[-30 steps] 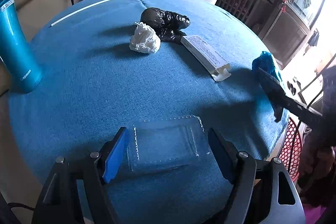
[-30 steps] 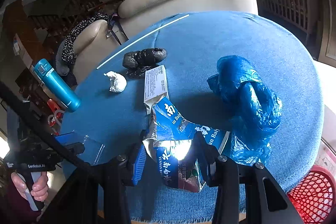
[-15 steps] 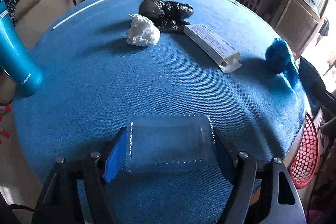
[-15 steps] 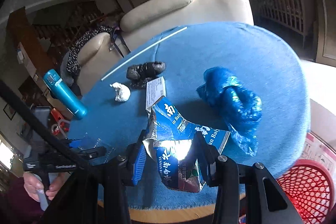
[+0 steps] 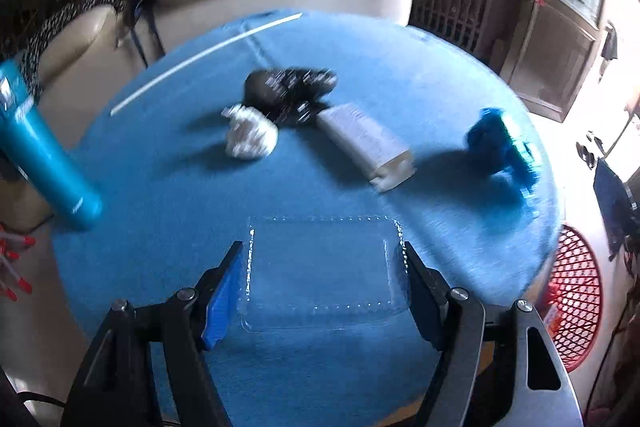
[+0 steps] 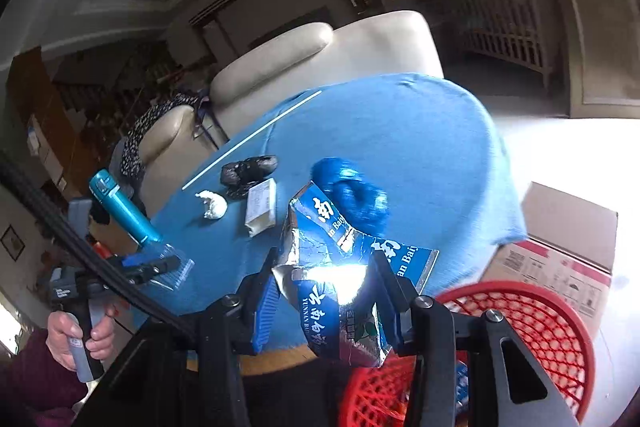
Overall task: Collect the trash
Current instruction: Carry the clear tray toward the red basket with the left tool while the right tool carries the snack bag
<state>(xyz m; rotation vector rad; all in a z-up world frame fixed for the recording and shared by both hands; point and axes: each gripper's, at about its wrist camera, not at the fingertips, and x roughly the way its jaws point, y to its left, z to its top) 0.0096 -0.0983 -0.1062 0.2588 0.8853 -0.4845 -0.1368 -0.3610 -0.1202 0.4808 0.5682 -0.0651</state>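
Swung off the blue-clothed round table (image 6: 420, 131), the right gripper (image 6: 328, 307) (fingers clamped on a crumpled blue foil-lined carton (image 6: 340, 267)) hangs beside the red mesh basket's (image 6: 552, 327) near-left rim, while left gripper (image 5: 324, 291) fingers clasp a clear plastic tray (image 5: 320, 267).

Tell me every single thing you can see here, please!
clear plastic tray: one, see-through, between the left gripper's fingers
torn wrapper: one, blue and silver, clamped in the right gripper
crumpled tissue: one, white, mid-table
black bag: one, black, behind the tissue
small carton: one, white, beside the black bag
blue bag: one, blue, near the table's edge
bottle: one, teal, table's far side
basket: one, red, on the floor
cardboard box: one, brown, behind the basket
table: one, blue cloth
left gripper: one, black
right gripper: one, black
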